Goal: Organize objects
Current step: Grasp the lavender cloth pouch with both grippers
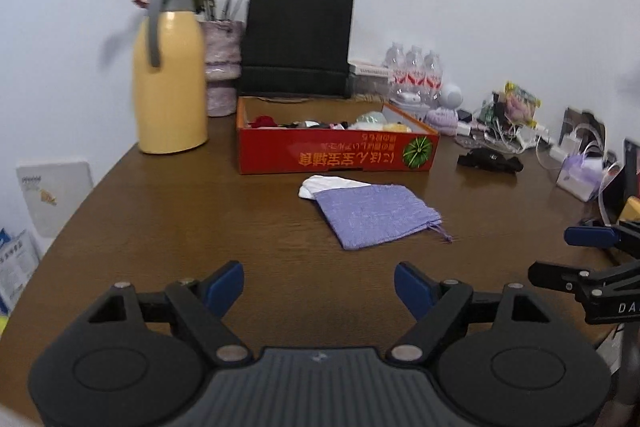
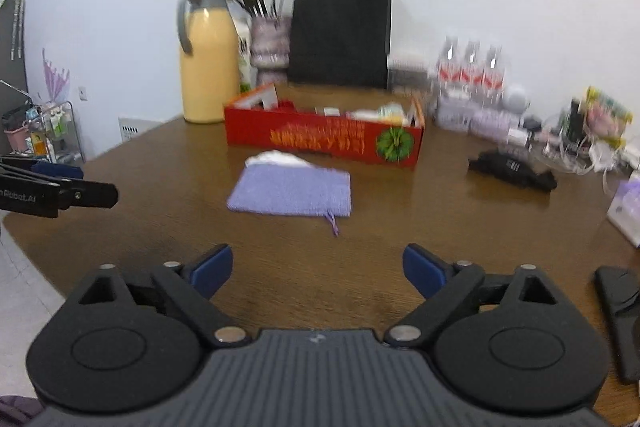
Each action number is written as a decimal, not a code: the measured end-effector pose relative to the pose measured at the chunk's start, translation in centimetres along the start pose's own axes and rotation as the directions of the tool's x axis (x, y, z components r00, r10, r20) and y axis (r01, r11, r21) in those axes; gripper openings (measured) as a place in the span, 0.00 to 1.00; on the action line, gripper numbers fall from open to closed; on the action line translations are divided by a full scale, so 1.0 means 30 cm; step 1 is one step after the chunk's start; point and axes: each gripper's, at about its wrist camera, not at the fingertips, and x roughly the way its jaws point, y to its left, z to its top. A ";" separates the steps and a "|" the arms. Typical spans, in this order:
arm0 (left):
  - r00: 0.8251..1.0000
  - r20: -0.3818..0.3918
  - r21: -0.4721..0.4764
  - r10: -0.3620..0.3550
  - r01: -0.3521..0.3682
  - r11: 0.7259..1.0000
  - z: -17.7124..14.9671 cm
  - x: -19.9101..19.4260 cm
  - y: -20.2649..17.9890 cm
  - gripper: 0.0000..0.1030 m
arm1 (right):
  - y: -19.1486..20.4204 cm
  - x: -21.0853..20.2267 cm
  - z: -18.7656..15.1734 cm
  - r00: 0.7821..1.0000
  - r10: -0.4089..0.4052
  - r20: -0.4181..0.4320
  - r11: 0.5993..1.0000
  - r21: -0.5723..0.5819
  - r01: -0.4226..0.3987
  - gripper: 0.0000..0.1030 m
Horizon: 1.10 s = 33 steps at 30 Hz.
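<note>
**Both tools hung open over the surface, the purple pouch still out of the box**

The left tool (image 1: 319,285) was released, its blue pads wide apart and holding nothing, above the near part of the brown surface (image 1: 160,219). The right tool (image 2: 318,269) was just as open and just as empty. Ahead of both lay the purple pouch (image 1: 374,215), flat on the wood, with a white cloth (image 1: 328,183) poking out from under its far edge. Just beyond stood the red box (image 1: 336,151), already holding a jumble of small things. A black clip-like object (image 1: 490,159) lay apart to the right.

What worried me was the pouch. It lay flat and limp, so pads coming down on it could have skidded over the fabric or pinched only a corner. The white cloth touched it, and I judged one might drag the other along. The tall yellow jug (image 1: 170,75) and the vase of flowers (image 1: 222,67) stood close by the box's left end; a wide swing there could have knocked them.

The box's contents were mostly hidden by its front wall. The right view was blurred, and the clutter along the far right wall was too muddled to name.
</note>
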 end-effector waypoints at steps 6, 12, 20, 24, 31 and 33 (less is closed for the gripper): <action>0.994 -0.102 -0.032 -0.047 0.044 0.999 0.092 0.314 -0.023 0.56 | -0.073 0.297 0.041 0.998 0.017 -0.061 0.998 0.066 -0.013 0.69; 0.993 -0.109 -0.049 -0.050 0.045 0.998 0.146 0.474 -0.045 0.49 | -0.071 0.528 0.129 0.995 0.013 -0.098 0.997 0.072 -0.006 0.57; 0.991 -0.132 -0.084 -0.020 0.009 0.996 0.122 0.486 -0.059 0.08 | -0.054 0.574 0.124 0.993 -0.014 -0.114 0.997 0.074 0.022 0.20; 0.989 -0.125 -0.119 -0.075 0.060 0.991 0.051 0.327 -0.058 0.06 | -0.016 0.414 0.072 0.996 -0.003 -0.091 0.998 0.056 0.008 0.06; 0.991 -0.124 -0.041 -0.053 0.049 0.998 -0.064 0.125 -0.111 0.23 | 0.056 0.145 -0.072 0.986 0.103 -0.130 0.990 0.114 -0.088 0.09; 0.990 -0.136 -0.032 -0.047 0.043 0.999 -0.080 0.124 -0.114 0.29 | 0.055 0.130 -0.081 0.991 0.073 -0.114 0.990 0.129 -0.058 0.17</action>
